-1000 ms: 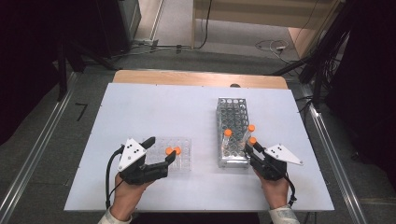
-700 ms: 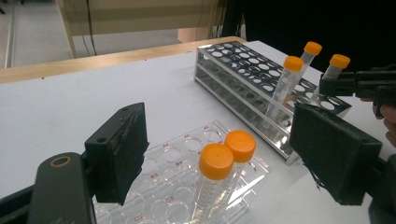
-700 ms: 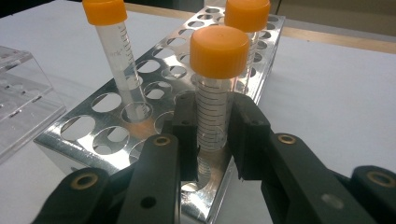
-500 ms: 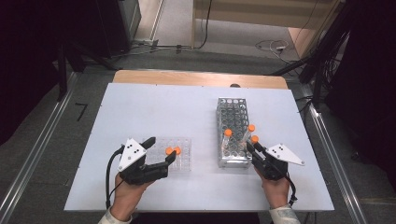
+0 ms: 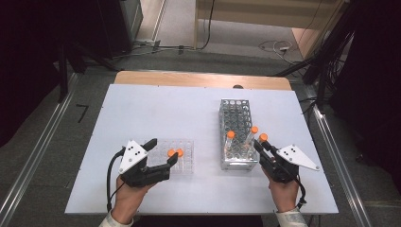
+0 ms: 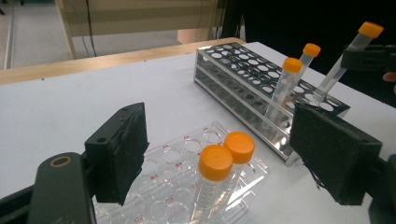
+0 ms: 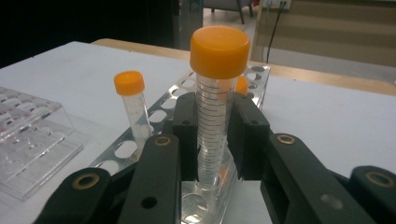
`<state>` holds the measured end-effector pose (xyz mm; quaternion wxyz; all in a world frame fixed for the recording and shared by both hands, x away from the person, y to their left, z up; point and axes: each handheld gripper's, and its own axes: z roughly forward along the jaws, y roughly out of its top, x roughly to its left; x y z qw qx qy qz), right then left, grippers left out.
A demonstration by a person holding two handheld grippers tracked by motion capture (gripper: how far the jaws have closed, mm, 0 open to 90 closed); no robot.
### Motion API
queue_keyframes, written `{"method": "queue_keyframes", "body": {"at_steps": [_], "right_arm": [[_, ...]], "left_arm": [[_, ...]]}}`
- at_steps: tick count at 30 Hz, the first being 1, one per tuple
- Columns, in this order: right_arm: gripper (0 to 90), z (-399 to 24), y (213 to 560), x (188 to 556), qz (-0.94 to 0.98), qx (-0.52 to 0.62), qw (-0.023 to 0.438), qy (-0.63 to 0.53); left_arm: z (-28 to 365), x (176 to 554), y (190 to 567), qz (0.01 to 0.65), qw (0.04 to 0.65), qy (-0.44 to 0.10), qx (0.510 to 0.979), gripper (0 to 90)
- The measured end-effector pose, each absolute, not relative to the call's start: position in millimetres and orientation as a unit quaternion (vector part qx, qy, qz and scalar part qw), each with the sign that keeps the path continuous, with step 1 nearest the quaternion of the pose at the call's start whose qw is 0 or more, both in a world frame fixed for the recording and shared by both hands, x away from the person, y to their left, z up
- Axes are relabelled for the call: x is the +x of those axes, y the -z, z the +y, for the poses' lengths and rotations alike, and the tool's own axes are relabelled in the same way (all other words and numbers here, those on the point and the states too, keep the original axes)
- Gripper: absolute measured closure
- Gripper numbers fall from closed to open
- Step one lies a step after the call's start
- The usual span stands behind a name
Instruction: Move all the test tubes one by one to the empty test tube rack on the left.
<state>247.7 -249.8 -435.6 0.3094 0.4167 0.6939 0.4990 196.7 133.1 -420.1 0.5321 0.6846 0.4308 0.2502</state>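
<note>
My right gripper is shut on an orange-capped tube near the front right corner of the metal rack. In the right gripper view both pads press on the tube, which is tilted with its lower end at the rack's top holes. Two more capped tubes stand in that rack. My left gripper is open, its jaws either side of a clear plastic rack. That rack holds two orange-capped tubes.
The white table has a wooden strip along its far edge. Dark cabinets and cables stand on the floor beyond and to both sides. Metal rails run along the floor left and right of the table.
The right gripper has risen slightly with the tube, whose cap stands a little higher over the metal rack. The left gripper has stayed where it was.
</note>
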Motion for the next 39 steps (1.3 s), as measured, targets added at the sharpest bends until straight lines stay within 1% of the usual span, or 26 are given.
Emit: {"method": "queue_keyframes", "body": {"at_steps": [8, 14, 28, 39], "right_arm": [[71.8, -246, 418, 232, 0.688, 0.395, 0.313, -0.522], [71.8, -229, 414, 219, 0.706, 0.366, 0.288, -0.533], [71.8, -185, 427, 199, 0.758, 0.306, 0.228, -0.528], [71.8, -165, 440, 194, 0.783, 0.284, 0.205, -0.515]], "left_arm": [[134, 195, 418, 0.429, 0.537, -0.252, 0.681, 19.0], [134, 194, 417, 0.427, 0.539, -0.252, 0.68, 18.9], [125, 187, 414, 0.411, 0.542, -0.246, 0.69, 19.1], [114, 182, 414, 0.394, 0.544, -0.237, 0.702, 19.8]]}}
